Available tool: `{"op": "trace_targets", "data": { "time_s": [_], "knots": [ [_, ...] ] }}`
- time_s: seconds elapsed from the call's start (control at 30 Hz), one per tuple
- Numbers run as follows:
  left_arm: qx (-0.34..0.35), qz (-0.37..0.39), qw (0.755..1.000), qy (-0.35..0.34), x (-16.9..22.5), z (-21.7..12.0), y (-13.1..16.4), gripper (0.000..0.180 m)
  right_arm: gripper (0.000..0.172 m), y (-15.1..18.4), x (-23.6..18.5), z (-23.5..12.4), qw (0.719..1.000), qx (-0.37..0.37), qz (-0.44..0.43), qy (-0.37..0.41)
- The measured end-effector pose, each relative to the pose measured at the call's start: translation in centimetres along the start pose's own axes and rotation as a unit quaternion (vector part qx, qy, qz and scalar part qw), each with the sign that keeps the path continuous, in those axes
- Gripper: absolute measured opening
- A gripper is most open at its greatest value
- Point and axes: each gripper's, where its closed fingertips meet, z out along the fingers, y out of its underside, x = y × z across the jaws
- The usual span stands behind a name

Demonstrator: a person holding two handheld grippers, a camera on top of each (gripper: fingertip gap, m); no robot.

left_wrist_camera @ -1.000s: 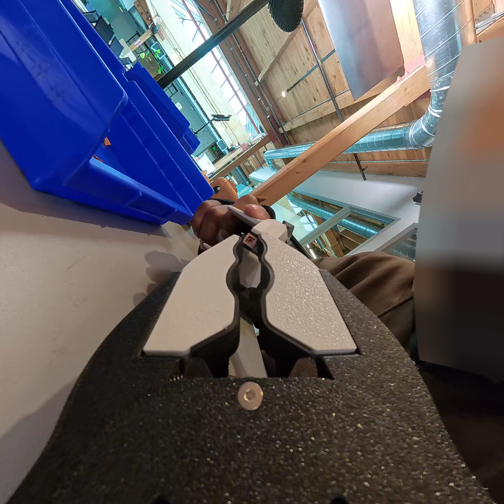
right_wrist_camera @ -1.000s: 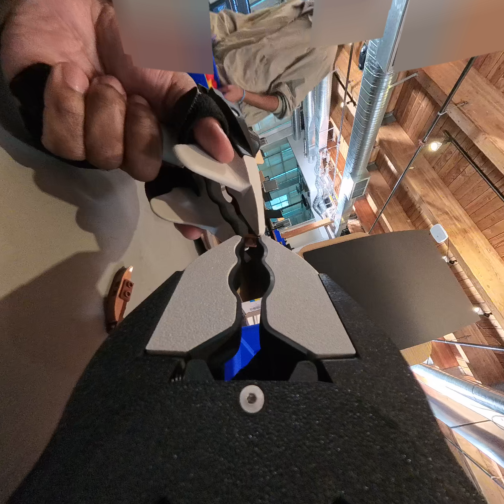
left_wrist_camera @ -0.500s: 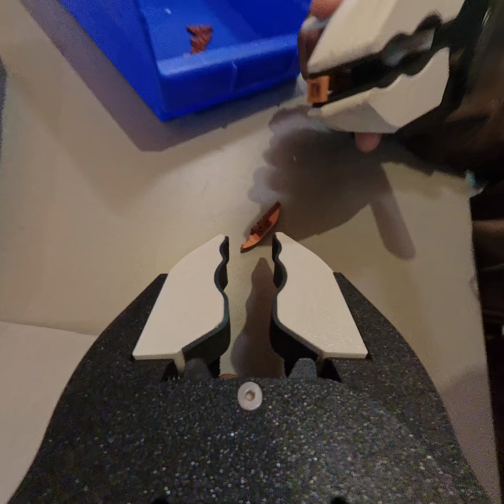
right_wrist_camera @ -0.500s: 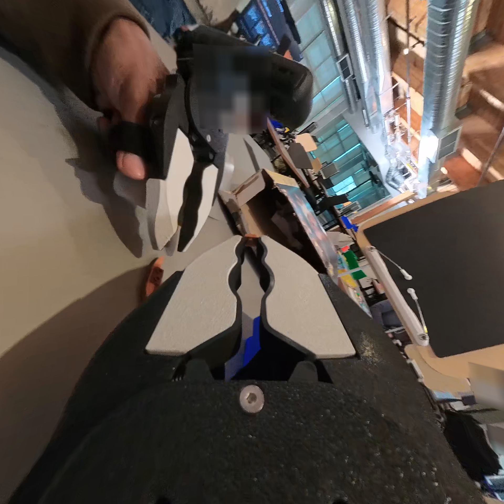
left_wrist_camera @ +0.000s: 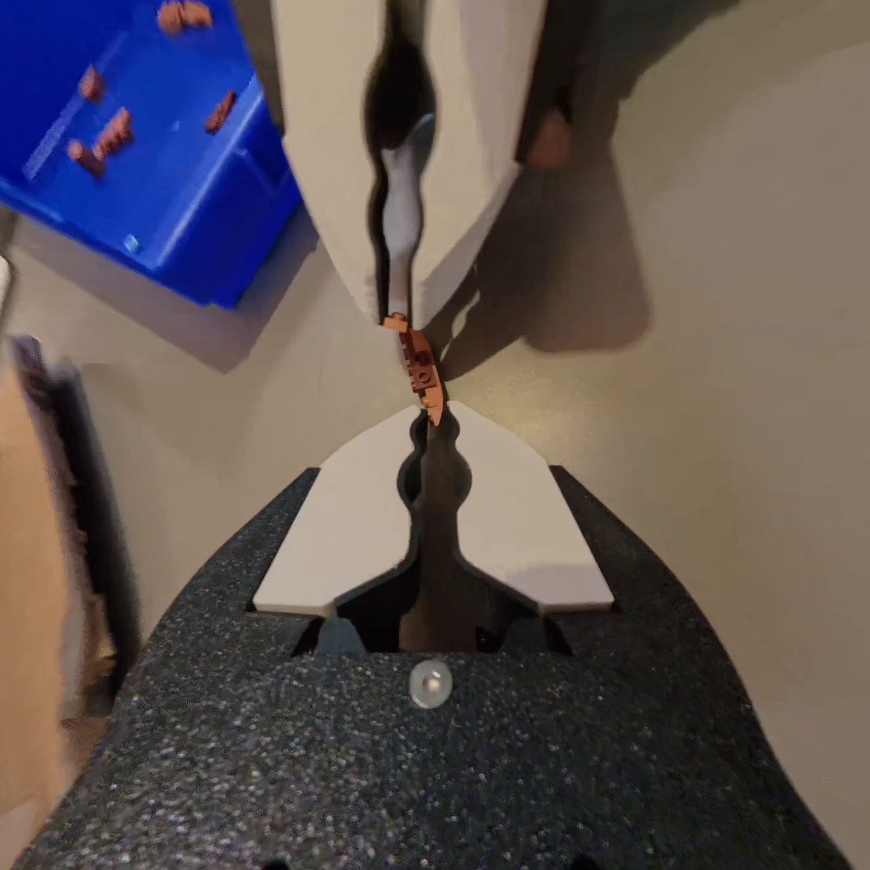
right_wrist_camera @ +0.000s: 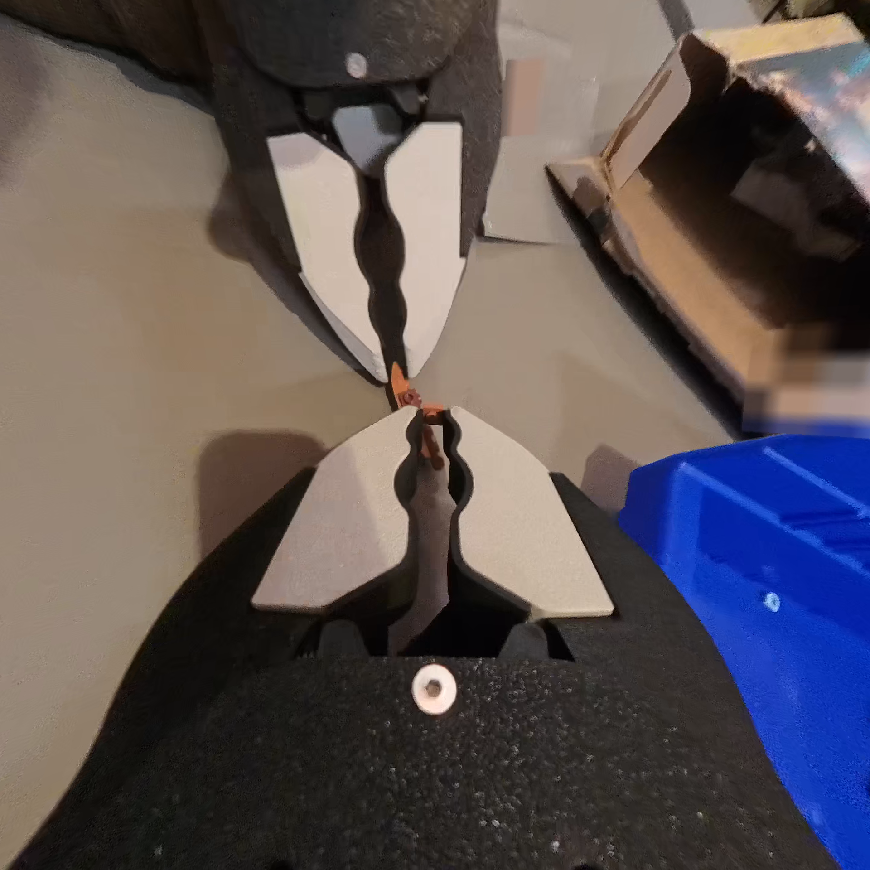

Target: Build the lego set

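My left gripper [left_wrist_camera: 434, 409] is shut on one end of a curved brown toy-brick assembly [left_wrist_camera: 422, 369] just above the beige table [left_wrist_camera: 706, 376]. My right gripper [right_wrist_camera: 430, 412] faces it tip to tip and is shut on a small orange-brown brick piece [right_wrist_camera: 432, 416], which reaches back between its fingers. In the left wrist view the right gripper [left_wrist_camera: 395, 320] comes in from the top, with its small piece [left_wrist_camera: 395, 323] touching the far end of the assembly. In the right wrist view the left gripper [right_wrist_camera: 395, 374] pinches the assembly's orange tip [right_wrist_camera: 399, 379].
A blue bin [left_wrist_camera: 197, 212] with several brown bricks stands at the upper left of the left wrist view, and shows at the right of the right wrist view [right_wrist_camera: 753, 541]. An open cardboard box [right_wrist_camera: 682, 212] lies beyond. A box edge [left_wrist_camera: 42, 518] is at the left. The grippers are tip to tip, or close to it.
Half a second ago my left gripper was open over the brick assembly lying on the table; it has shut on it. My right gripper kept its small piece and moved in to meet it.
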Motion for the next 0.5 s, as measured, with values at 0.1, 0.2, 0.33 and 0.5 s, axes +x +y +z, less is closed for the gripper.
{"op": "trace_targets", "data": {
  "time_s": [0.1, 0.2, 0.33, 0.5],
  "knots": [
    [-0.013, 0.118, 0.992, -0.038, -0.1, -0.1, 0.1, 0.006, 0.007, 0.2, 0.0, -0.1, 1.000, -0.001, 0.028, -0.012],
    [-0.015, 0.241, 0.967, -0.080, -0.2, -0.3, -0.1, 0.006, 0.007, -0.1, -0.4, -0.3, 0.999, 0.010, 0.039, -0.030],
    [0.008, 0.362, 0.923, -0.132, -0.3, -0.9, -0.9, 0.006, 0.007, 0.4, -1.0, 0.0, 0.998, -0.005, 0.041, -0.044],
    [0.041, 0.294, 0.949, -0.101, -0.2, -1.8, -1.1, 0.020, 0.007, 0.7, -1.3, 0.3, 0.998, -0.014, 0.043, -0.049]
  ]
}}
